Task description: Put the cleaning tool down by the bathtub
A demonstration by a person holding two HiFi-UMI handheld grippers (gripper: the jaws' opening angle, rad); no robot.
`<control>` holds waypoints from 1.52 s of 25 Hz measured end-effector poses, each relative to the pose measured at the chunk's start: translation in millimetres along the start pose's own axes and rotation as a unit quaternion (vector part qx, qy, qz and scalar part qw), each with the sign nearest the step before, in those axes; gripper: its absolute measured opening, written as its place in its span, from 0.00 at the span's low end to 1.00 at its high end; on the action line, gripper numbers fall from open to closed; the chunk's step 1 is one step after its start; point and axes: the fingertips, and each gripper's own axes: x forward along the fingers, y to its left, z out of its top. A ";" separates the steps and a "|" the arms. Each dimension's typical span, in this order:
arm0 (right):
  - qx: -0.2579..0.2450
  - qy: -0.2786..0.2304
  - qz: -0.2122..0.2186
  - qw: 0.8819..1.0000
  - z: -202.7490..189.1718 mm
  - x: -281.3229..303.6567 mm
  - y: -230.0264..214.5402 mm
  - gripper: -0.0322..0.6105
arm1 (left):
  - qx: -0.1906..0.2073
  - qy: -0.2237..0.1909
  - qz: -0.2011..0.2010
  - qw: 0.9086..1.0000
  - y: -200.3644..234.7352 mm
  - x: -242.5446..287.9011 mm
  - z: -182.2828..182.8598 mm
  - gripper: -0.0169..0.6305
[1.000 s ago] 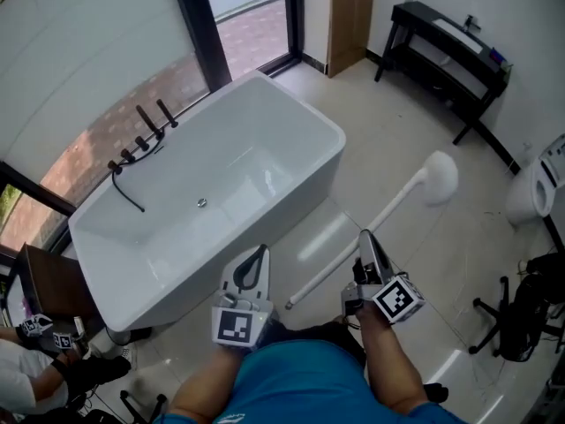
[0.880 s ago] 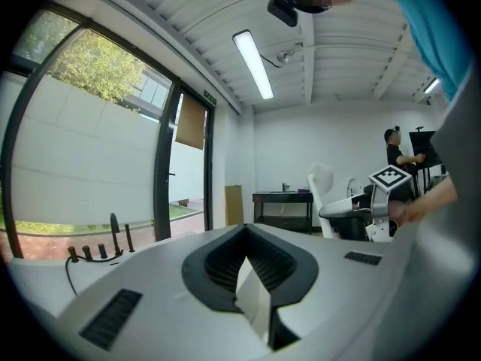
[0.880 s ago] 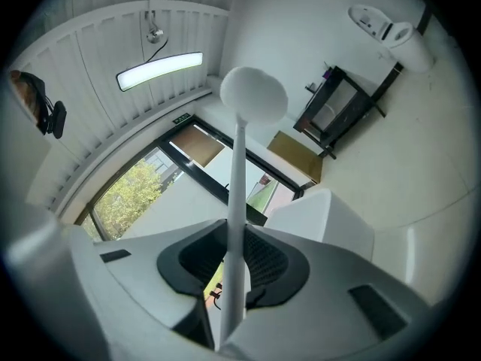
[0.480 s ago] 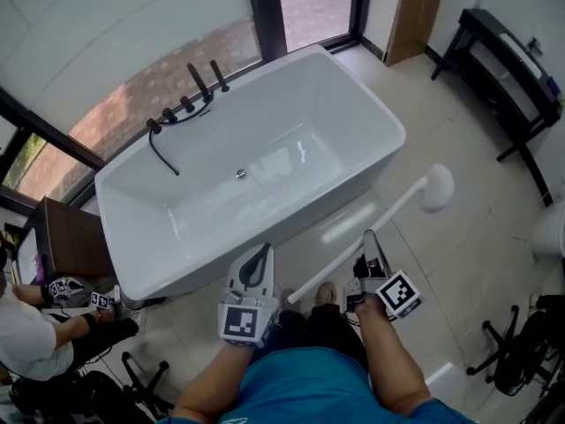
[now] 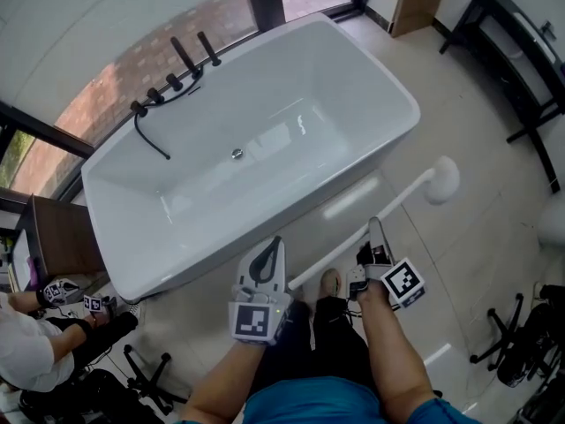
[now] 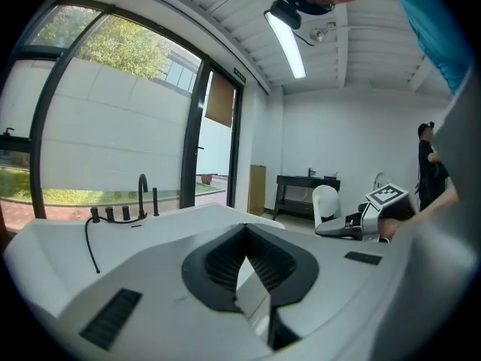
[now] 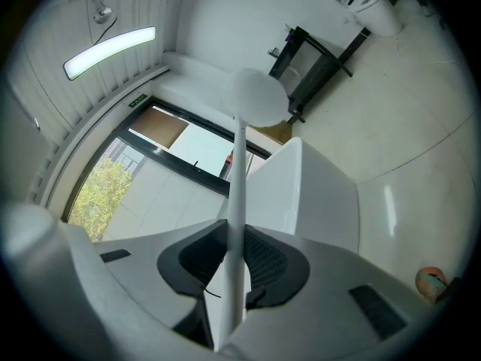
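Observation:
The cleaning tool is a long white handle with a round white head. It slants over the tiled floor beside the white bathtub, off the ground. My right gripper is shut on the handle partway along. In the right gripper view the handle runs up between the pads to the head, with the bathtub behind it. My left gripper hovers near the tub's near side. Its jaws are shut with nothing between them.
Black faucet fittings stand on the tub's far rim by the window. A black bench lines the right wall. A wooden stand and a seated person are at the left, a chair base at the right.
The view has swung toward the bathtub, which now fills more of the picture and lies closer. Both grippers keep their pose, and the tool stays in the right gripper.

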 end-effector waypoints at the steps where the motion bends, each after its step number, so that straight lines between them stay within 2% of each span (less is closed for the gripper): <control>1: 0.005 -0.003 -0.002 1.000 -3.0 5.6 -10.6 0.19 | 0.000 0.001 -0.003 1.000 -0.8 5.2 -10.7 0.02; 9: 0.042 -0.021 -0.035 0.998 -26.7 60.6 -110.7 0.19 | -0.016 0.020 -0.015 1.000 -1.5 49.0 -98.6 0.02; 19: 0.062 -0.024 -0.063 0.996 -69.8 140.8 -239.8 0.19 | -0.007 0.057 -0.034 0.998 6.6 112.4 -246.8 0.02; 27: 0.064 -0.012 -0.082 0.994 -123.4 206.2 -361.2 0.19 | 0.040 0.066 -0.058 0.995 26.0 164.4 -370.6 0.02; 32: 0.072 0.003 -0.116 0.991 -162.2 254.9 -453.6 0.19 | 0.086 0.062 -0.088 0.990 30.7 199.6 -416.4 0.02; 38: 0.096 0.027 -0.155 0.983 -205.2 297.3 -553.0 0.19 | 0.100 0.075 -0.117 0.985 23.7 226.9 -458.5 0.02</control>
